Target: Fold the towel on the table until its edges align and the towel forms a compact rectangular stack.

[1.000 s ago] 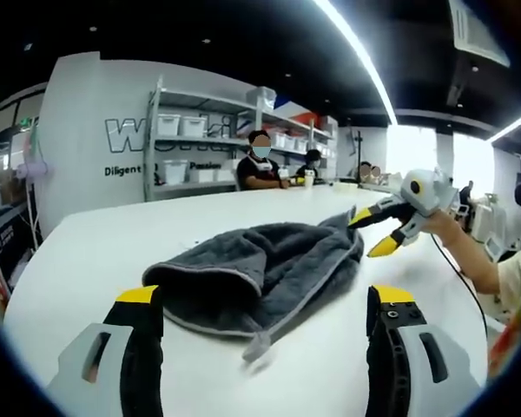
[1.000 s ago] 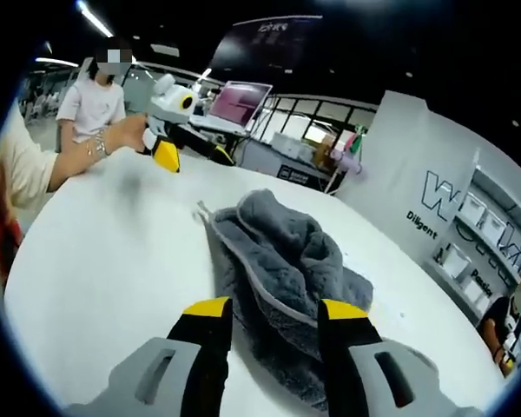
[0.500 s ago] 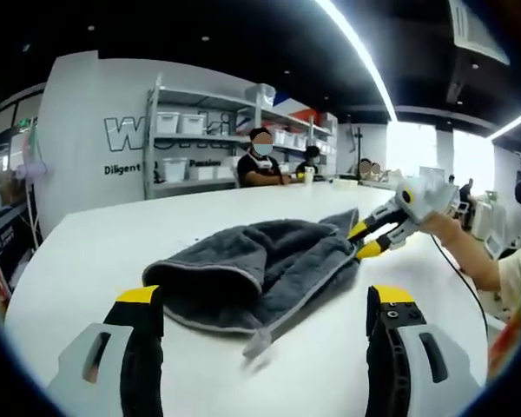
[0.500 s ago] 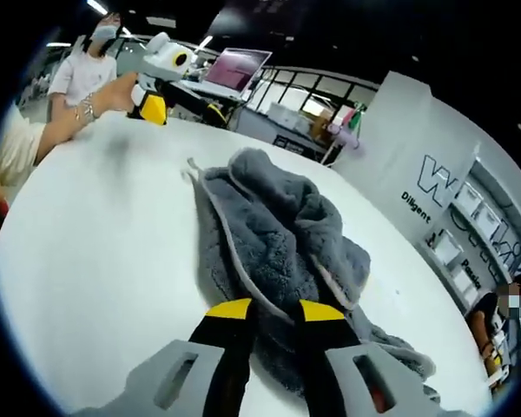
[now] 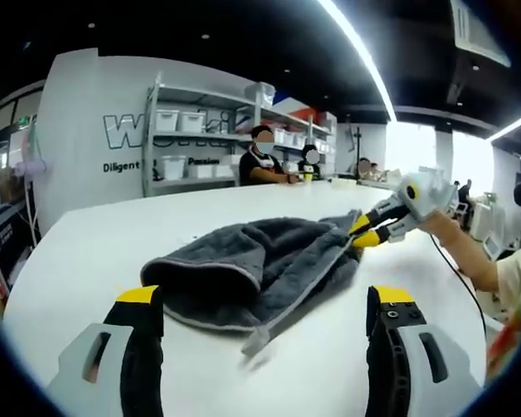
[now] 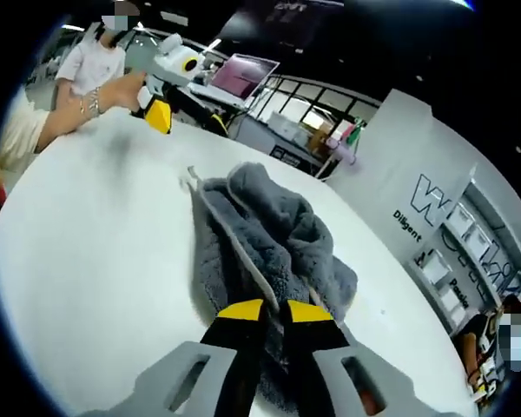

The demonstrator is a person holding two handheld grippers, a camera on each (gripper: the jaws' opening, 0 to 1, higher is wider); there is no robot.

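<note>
- In the left gripper view my left gripper (image 5: 265, 321) hangs with its yellow-tipped jaws spread wide, holding nothing, just short of the near edge of the towel (image 5: 252, 269).
- The grey towel lies bunched in a loose heap on the white tabletop (image 5: 95, 252), a pale hem running along its near side to a small loop tab at the corner closest to me.
- In that same view my right gripper (image 5: 369, 233) comes in from the right, its jaws pressed together on the far corner of the towel.
- From the right gripper view, the right gripper (image 6: 265, 311) has its two yellow tips nearly touching, pinching the pale hem of the towel (image 6: 269, 234), which runs away from the jaws across the tabletop (image 6: 87, 261).
- Beyond the towel in that view, a hand carries the left gripper (image 6: 161, 113) above the far edge of the tabletop, well apart from the cloth.
- Shelves (image 5: 200, 139) with white bins stand against the back wall.
</note>
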